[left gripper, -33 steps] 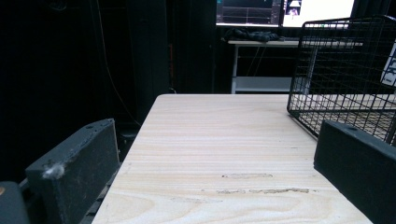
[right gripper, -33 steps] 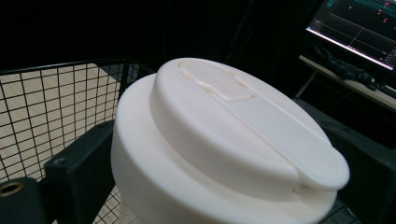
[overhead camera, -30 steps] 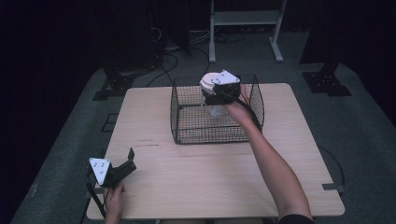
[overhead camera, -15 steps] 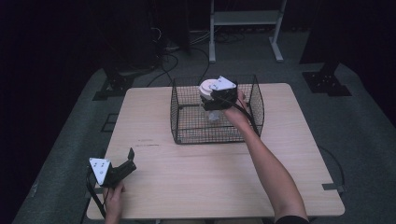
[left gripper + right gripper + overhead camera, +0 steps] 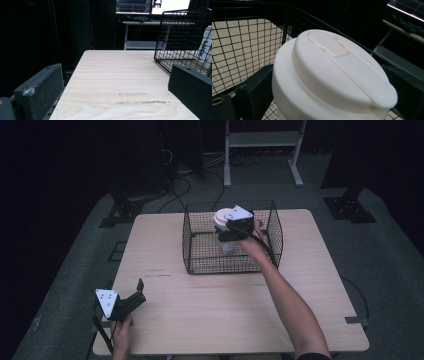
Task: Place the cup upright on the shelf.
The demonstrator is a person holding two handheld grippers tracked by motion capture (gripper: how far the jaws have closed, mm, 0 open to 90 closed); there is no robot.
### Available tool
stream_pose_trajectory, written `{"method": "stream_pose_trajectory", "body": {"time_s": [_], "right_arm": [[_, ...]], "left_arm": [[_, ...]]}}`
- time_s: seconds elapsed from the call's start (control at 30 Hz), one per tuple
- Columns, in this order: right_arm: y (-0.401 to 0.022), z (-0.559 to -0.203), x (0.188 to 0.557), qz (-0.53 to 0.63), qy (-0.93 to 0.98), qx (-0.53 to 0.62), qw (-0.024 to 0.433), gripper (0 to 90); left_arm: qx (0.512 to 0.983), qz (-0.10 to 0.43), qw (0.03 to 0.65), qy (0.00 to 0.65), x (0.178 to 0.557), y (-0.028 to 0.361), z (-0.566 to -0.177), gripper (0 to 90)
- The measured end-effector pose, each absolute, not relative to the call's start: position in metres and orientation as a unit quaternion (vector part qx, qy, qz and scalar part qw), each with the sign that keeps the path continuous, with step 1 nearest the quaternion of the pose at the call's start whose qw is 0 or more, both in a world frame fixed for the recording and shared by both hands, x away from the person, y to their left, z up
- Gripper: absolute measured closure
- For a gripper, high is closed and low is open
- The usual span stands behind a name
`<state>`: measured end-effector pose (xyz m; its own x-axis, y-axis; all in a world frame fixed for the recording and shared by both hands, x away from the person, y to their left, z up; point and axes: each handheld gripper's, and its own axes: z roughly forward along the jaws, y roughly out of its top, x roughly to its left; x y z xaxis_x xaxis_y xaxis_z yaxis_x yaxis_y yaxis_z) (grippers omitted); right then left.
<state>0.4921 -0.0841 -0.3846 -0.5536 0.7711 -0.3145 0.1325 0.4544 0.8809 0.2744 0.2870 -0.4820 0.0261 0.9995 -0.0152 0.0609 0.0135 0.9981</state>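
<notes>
A clear cup with a white lid [image 5: 227,240] stands upright inside the black wire basket [image 5: 200,265] at the back middle of the wooden table [image 5: 225,315]. My right gripper [image 5: 228,231] is shut on the cup just below the lid. In the right gripper view the lid [image 5: 332,70] looms between the two black jaws, with the basket's mesh [image 5: 242,37] behind it. My left gripper [image 5: 140,291] rests open at the table's front left corner, nothing between its jaws. The left gripper view has the basket [image 5: 175,32] and the cup [image 5: 206,47] at the far right.
A white metal stand [image 5: 262,140] and cables [image 5: 185,175] sit on the floor beyond the table. Lit monitors [image 5: 152,5] on a desk face the left gripper view. Bare tabletop stretches between the left gripper and the basket.
The right gripper has shifted the cup slightly left and lower inside the basket. The left gripper has stayed in place.
</notes>
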Motion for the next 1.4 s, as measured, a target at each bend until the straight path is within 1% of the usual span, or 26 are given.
{"method": "stream_pose_trajectory", "body": {"time_s": [0.2,0.83,1.1,1.4], "right_arm": [[-0.088,-0.384,0.493,0.429,0.770,0.297,0.367,3.4],[-0.089,-0.373,0.485,0.424,0.771,0.281,0.384,4.0],[-0.093,-0.362,0.477,0.441,0.760,0.279,0.387,4.1],[-0.101,-0.347,0.455,0.460,0.754,0.267,0.386,4.0]], "left_arm": [[0.520,0.476,0.494,0.510,0.275,0.286,-0.482,0.0],[0.520,0.474,0.495,0.509,0.274,0.287,-0.482,0.0],[0.520,0.476,0.496,0.508,0.274,0.286,-0.482,0.0],[0.522,0.476,0.495,0.506,0.274,0.286,-0.482,0.0]]}}
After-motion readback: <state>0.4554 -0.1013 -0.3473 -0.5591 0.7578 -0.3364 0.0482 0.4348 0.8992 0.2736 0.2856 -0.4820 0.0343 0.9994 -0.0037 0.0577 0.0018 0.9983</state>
